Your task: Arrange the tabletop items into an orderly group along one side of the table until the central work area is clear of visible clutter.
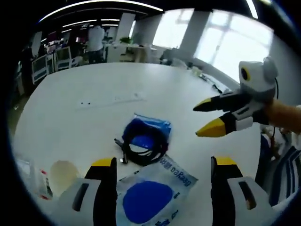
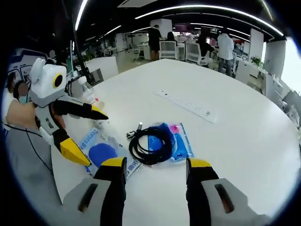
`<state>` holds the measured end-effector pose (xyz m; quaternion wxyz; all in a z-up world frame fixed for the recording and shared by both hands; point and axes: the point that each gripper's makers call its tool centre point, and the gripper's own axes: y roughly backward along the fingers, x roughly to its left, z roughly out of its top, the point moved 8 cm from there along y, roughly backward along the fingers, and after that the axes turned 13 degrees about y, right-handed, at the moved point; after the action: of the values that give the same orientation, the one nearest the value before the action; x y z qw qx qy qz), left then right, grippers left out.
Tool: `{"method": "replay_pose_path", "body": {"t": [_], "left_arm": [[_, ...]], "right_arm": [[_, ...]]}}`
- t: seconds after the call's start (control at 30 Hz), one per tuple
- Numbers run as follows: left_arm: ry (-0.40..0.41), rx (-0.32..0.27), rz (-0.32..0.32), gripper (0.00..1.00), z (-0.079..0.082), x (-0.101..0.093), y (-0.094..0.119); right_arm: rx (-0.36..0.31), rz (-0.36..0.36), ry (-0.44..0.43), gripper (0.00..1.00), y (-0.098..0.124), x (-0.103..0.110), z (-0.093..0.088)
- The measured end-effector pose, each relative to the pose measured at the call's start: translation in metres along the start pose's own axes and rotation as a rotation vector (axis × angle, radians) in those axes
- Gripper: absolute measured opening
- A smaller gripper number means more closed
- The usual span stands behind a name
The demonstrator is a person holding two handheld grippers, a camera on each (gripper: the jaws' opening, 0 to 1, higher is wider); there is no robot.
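Both wide-spread, the left gripper point(image 1: 162, 167) and right gripper point(image 2: 155, 165) flank a black cable point(image 2: 151, 143); the right gripper view adds a power strip point(image 2: 186, 106).

White grippers, yellow-tipped black fingers point(image 1: 214, 127)

Open office with bright windows point(image 1: 221, 35), ceiling strip lights point(image 2: 207, 9), desks and chairs point(image 2: 168, 48) behind

Coiled cable point(image 2: 150, 143) atop one packet point(image 2: 176, 139), second packet point(image 2: 101, 153) just beside, power strip point(image 2: 186, 106) beyond.
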<state>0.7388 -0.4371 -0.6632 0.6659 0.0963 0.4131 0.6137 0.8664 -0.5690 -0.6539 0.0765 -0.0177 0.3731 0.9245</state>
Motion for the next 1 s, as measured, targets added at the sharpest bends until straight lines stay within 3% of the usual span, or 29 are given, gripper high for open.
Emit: {"method": "replay_pose_path", "body": {"t": [0.1,0.2,0.27,0.4,0.5,1.0], "left_arm": [[0.008,0.04,0.008,0.79,-0.002,0.004,-0.008],[0.1,0.078,-0.042,0.81,-0.003,0.002,-0.018],[0.129,0.133,-0.074,0.84,0.0,0.003,-0.022],[0.055,0.078,-0.014,0.82,0.014,0.015,-0.027],[0.134,0.034,-0.002,0.77,0.013,0.017,-0.032],[0.206,0.025,0.04,0.67,0.001,0.033,-0.06]], "right_arm": [[0.003,-0.003,-0.016,0.45,-0.01,-0.004,0.0],[0.0,-0.005,-0.035,0.44,-0.02,-0.008,0.0],[0.003,-0.001,-0.034,0.43,-0.023,-0.008,0.0],[0.011,-0.007,-0.045,0.42,-0.03,-0.011,-0.002],[-0.002,-0.004,-0.072,0.39,-0.04,-0.013,-0.001],[0.105,0.004,-0.071,0.35,-0.075,-0.01,-0.012]]}}
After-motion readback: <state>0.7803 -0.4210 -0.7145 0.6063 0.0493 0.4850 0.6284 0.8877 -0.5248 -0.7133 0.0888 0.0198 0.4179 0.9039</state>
